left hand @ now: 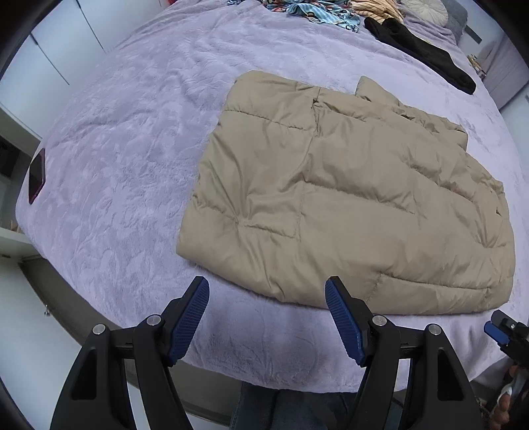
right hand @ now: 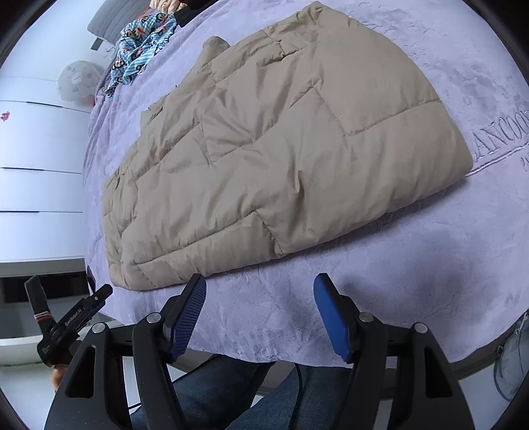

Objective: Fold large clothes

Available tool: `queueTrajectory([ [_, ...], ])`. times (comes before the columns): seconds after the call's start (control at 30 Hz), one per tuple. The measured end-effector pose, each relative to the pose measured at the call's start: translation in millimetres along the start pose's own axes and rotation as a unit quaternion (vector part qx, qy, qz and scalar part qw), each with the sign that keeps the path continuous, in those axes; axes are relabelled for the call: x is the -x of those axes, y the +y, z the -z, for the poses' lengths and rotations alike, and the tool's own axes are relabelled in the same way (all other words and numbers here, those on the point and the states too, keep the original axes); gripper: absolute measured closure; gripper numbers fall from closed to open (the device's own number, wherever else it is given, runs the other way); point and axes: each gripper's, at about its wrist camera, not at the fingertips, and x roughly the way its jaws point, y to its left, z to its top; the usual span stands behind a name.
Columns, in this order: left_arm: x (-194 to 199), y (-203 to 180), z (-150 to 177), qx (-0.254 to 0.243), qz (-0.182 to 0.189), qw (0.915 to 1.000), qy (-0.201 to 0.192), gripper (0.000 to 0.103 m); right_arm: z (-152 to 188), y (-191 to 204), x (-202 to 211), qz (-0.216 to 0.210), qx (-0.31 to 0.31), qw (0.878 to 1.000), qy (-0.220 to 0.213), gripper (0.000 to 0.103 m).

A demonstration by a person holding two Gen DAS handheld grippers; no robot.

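Note:
A beige quilted jacket lies folded into a rough rectangle on the lavender bedspread. In the right wrist view the same jacket fills the middle, its near edge just beyond the fingers. My left gripper hovers open over the bed's front edge, in front of the jacket's near-left corner, with nothing between its blue pads. My right gripper also stands open and empty, short of the jacket's near edge. Neither gripper touches the fabric.
A black garment and a blue patterned cloth lie at the far end of the bed. A dark phone rests by the left edge. White drawers stand beside the bed. A person's jeans-clad legs are below.

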Motion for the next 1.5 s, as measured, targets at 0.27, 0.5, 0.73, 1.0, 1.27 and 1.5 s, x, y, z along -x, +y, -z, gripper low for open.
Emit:
queueTrajectory([
  [0.27,-11.2,27.8,-38.1,-0.069,0.012,0.9976,-0.001,0.0,3.2,63.3,-36.7,0.016,-0.002,1.0,0.001,0.029],
  [0.5,-25.3,48.8,-62.8,-0.097,0.034,0.9946,0.016,0.0,4.6,102.0,-63.0,0.027,-0.028,0.999,0.004,0.028],
  [0.73,-41.6,55.1,-73.3,-0.093,0.03,0.995,0.022,0.0,3.4,122.2,-62.3,0.042,-0.018,0.999,-0.022,0.007],
  [1.0,-60.6,72.9,-83.3,-0.054,0.024,0.9979,0.024,0.0,-16.7,123.3,-74.9,0.059,0.005,0.998,0.02,0.007],
  [1.27,-86.2,92.2,-103.3,0.004,0.098,0.9938,0.053,0.0,-24.2,115.1,-81.1,0.049,-0.011,0.997,0.057,0.007],
  [1.5,-97.7,82.4,-115.9,-0.035,0.138,0.9882,0.057,0.0,-27.1,117.3,-81.3,0.054,-0.012,0.996,0.065,0.007],
])
